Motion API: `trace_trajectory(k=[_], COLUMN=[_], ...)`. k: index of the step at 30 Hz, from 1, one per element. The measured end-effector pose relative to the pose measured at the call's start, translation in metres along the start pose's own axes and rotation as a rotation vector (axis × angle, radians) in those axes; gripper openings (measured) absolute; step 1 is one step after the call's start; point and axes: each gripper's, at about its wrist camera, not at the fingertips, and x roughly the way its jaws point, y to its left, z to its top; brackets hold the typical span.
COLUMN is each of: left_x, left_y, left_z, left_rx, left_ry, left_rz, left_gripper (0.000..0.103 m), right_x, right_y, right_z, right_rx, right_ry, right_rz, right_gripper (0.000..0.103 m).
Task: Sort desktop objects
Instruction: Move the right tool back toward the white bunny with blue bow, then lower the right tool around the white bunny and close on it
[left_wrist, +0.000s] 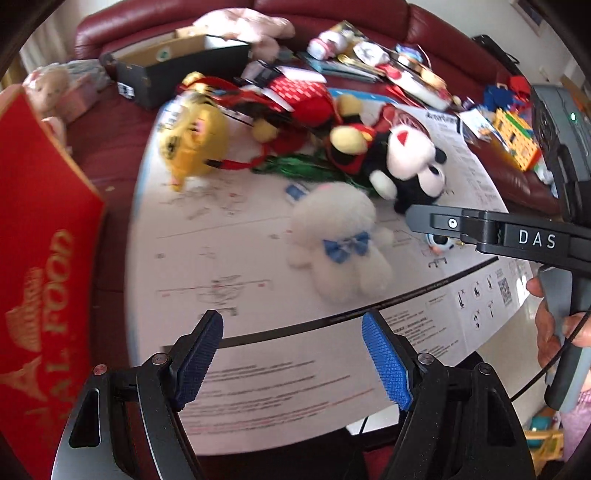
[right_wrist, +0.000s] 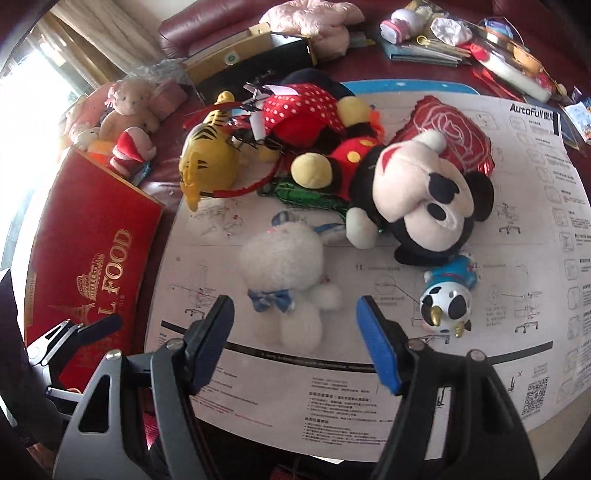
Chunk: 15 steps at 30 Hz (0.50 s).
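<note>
We see a fluffy white plush toy with a blue bow (right_wrist: 284, 284) lying on its back on a large white printed instruction sheet (right_wrist: 480, 295) that covers the table. Just beside its head lies a big black, white and red mouse plush (right_wrist: 413, 195), tipped over, with a shiny red rose-patterned foil cushion (right_wrist: 458, 136) behind it. Touching the mouse's head, or nearly so, is a small blue and white cow-spotted figurine (right_wrist: 448, 299). A yellow striped tiger plush (right_wrist: 210, 162) sits further back on the left, against a red polka-dot plush piece (right_wrist: 295, 110).

The right tool (right_wrist: 295, 339) hangs above the white plush's legs, its blue-padded fingers spread and empty. The left tool (left_wrist: 291, 362) is also spread, over bare paper, nothing between its pads; the white plush (left_wrist: 336, 240) lies beyond it. In the left wrist view the right tool's dark body reaches in from the right, a hand (left_wrist: 554, 325) on its grey handle.

A red box with gold lettering (right_wrist: 96, 266) lies left of the sheet. Behind are an open cardboard box (right_wrist: 251, 51), and what seems to be a pink pillow (right_wrist: 314, 18), too blurred to confirm, on a dark red leather sofa (left_wrist: 147, 22).
</note>
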Motion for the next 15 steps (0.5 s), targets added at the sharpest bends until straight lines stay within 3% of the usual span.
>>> trace_trajectory(k=[7, 15], left_x=[0.047, 0.075], left_y=[-0.012, -0.007], left_z=[0.008, 0.021], left_rx=[0.008, 0.016], left_ry=[0.053, 0.060], left_rz=[-0.076, -0.086], left_gripper=[0.078, 0.078], right_x=[0.036, 0.063], right_y=[-0.016, -0.016], right_z=[0.005, 0.022], right_rx=[0.032, 0.043], right_ry=[0.072, 0.114], right_rz=[0.021, 0.057], right_gripper=[0.069, 0.069])
